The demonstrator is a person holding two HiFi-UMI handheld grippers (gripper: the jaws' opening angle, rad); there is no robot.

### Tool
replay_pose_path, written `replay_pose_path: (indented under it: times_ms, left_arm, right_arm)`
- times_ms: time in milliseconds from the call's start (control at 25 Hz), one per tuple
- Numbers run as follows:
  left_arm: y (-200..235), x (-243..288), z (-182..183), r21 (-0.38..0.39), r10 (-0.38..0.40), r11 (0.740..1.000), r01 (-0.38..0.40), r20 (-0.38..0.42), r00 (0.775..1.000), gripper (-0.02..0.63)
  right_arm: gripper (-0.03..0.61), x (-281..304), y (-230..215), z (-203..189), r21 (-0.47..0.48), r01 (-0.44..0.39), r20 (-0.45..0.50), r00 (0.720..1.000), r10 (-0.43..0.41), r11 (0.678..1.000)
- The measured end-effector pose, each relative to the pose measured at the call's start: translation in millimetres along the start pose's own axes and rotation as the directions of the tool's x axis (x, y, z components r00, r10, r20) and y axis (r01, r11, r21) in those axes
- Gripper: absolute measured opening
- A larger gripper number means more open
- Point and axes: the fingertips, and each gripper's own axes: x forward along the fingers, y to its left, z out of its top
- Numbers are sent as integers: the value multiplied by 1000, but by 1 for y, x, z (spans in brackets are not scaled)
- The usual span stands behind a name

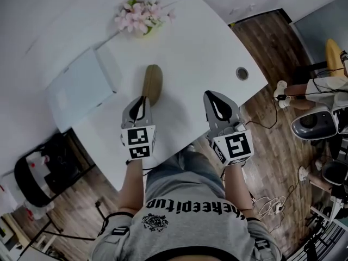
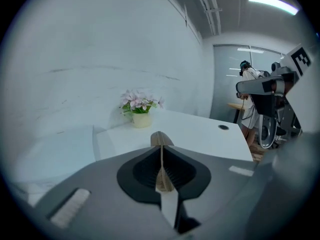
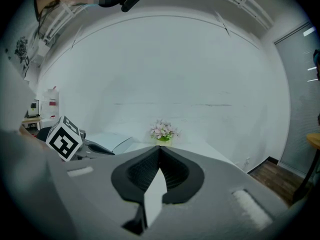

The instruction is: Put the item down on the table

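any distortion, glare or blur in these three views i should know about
Head view: the wide angle curves the white table; light is flat and dim. Left gripper view: round fisheye with dark corners, glare from the ceiling light strip. Right gripper view: same fisheye rim, flat light, flowers small and soft.

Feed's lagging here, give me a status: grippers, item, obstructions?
Left gripper shut on flat wooden piece, over table. Right gripper shut, empty. Flower pot at far edge, not in the way.
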Motion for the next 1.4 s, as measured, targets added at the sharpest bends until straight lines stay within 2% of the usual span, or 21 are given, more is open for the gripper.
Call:
replay_pose_path:
  times_ms: [40, 280, 600, 1000, 1400]
  left_arm:
    - [0, -4, 2, -10, 7, 1000, -7, 8, 1000, 14]
    - [-2, -27, 14, -65, 19, 998, -15, 58, 998, 14]
    - [-6, -65, 34, -74, 61, 996, -51, 133, 989, 14]
    - [-16, -109, 57, -87, 100, 993, -81, 238, 966, 15]
    - [-26, -147, 73, -106, 138, 988, -110, 310, 941, 15]
  right_arm:
    - [0, -2, 1, 1, -2, -3, 4, 1000, 3, 1000]
    - [0, -11, 5, 5, -12, -28, 19, 999, 28, 1000]
    - [0, -25, 16, 9, -29, -69, 42, 997, 70, 997]
    - [0, -45, 24, 21, -54, -96, 91, 991, 100, 994]
    - [0, -66, 31, 29, -77, -117, 119, 985, 126, 990]
